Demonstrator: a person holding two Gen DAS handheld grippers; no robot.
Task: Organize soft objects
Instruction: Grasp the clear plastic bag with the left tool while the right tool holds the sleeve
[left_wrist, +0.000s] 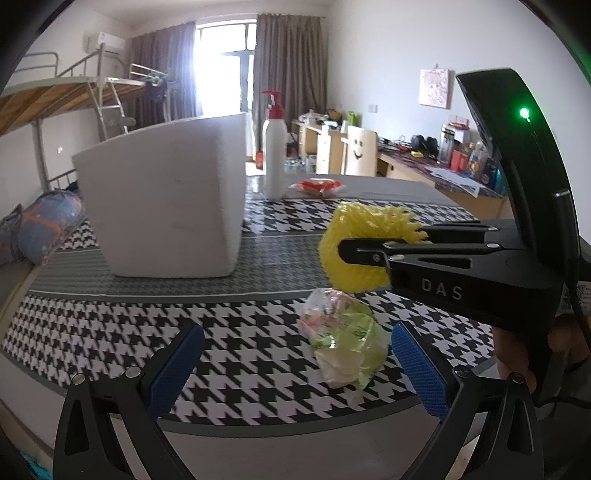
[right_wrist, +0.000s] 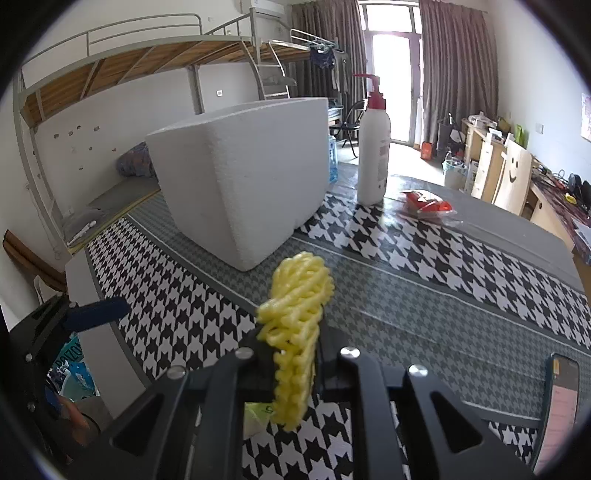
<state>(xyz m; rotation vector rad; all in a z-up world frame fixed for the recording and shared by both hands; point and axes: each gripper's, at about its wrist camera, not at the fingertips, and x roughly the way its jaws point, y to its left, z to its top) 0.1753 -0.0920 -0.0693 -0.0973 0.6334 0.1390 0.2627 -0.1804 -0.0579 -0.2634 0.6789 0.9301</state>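
Observation:
My right gripper (left_wrist: 345, 249) is shut on a yellow foam net sleeve (left_wrist: 358, 229), held above the table; in the right wrist view the sleeve (right_wrist: 295, 325) sticks up between the closed jaws of the gripper (right_wrist: 291, 354). My left gripper (left_wrist: 295, 354) is open, low over the table, with a crumpled green and clear plastic bag (left_wrist: 343, 343) lying just inside its right blue pad (left_wrist: 417, 369). A white foam box (left_wrist: 166, 199) stands open-topped on the table to the left, also seen in the right wrist view (right_wrist: 247, 177).
A white pump bottle with a red top (left_wrist: 274, 155) stands behind the box. A red and clear packet (left_wrist: 317, 186) lies next to it. The table wears a houndstooth cloth (left_wrist: 110, 332). A phone (right_wrist: 561, 406) lies at the right edge. Bunk bed and desks stand behind.

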